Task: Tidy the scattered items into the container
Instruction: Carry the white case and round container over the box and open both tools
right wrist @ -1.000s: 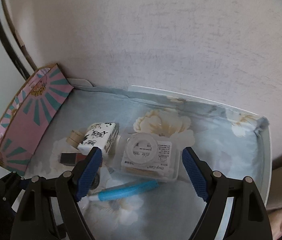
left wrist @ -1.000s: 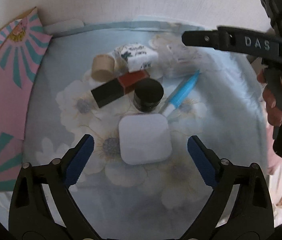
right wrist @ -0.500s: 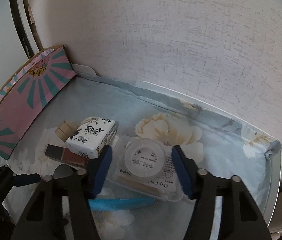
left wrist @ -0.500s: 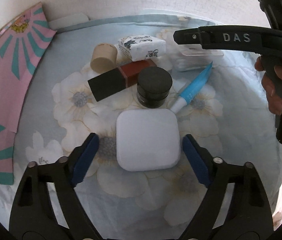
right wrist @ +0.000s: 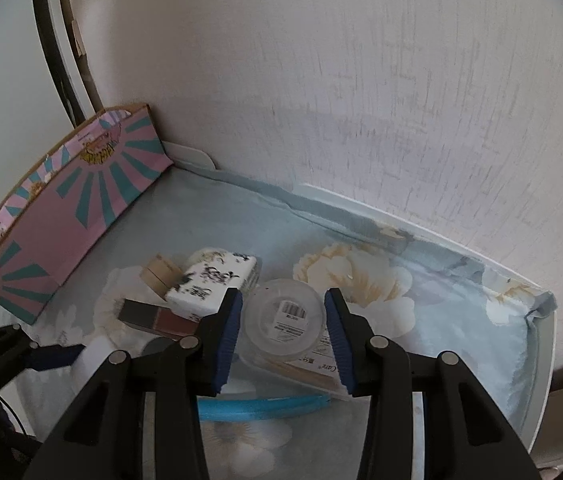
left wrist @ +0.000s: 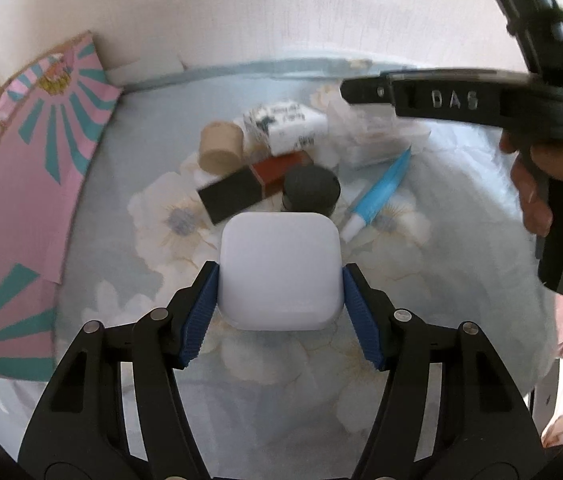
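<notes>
My left gripper (left wrist: 280, 280) is shut on a white square case with rounded corners (left wrist: 279, 264), its blue pads pressed on both sides. My right gripper (right wrist: 283, 308) is shut on the round tub of a clear plastic swab pack (right wrist: 285, 320), which sits tilted. That pack (left wrist: 373, 140) lies under the right gripper's arm (left wrist: 441, 100) in the left wrist view. The pink and teal cardboard box (left wrist: 21, 184) (right wrist: 73, 208) stands along the left edge. I cannot see inside it.
On the floral cloth (left wrist: 461, 240) lie a white printed tissue packet (left wrist: 285, 128) (right wrist: 211, 282), a beige cylinder (left wrist: 221, 148), a black and red-brown box (left wrist: 253, 186), a black jar (left wrist: 311, 192) and a blue tube (left wrist: 381, 190) (right wrist: 265, 404). The wall is close behind.
Both grippers moved forward and shut: the left on the white case, the right on the clear pack's round tub, which now sits tilted.
</notes>
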A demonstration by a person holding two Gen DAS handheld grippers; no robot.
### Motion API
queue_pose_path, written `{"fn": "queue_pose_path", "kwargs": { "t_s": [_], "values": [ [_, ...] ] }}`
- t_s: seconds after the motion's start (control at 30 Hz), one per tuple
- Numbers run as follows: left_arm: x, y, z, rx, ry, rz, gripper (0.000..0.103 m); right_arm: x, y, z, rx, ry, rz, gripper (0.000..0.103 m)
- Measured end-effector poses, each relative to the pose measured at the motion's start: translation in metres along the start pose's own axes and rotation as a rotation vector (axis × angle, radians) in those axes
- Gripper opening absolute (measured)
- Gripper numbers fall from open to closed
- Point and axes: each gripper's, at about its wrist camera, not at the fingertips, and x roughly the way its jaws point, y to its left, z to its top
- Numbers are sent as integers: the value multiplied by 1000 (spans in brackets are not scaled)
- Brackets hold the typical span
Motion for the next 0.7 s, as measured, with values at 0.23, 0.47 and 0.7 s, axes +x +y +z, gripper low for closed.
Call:
{"fn": "queue_pose_path", "kwargs": {
  "t_s": [0.23,0.47,0.7],
  "values": [
    [-47,28,31,-3,-60,-17,59,-29,16,23,30,-31,-11,39],
    [-88,80,66,-23,-83,-49,59,-59,51,63,22,-63,11,39],
    [-112,141,88,-63,-111,-62,59,-69,102,114,29,-115,116,39]
  ]
}}
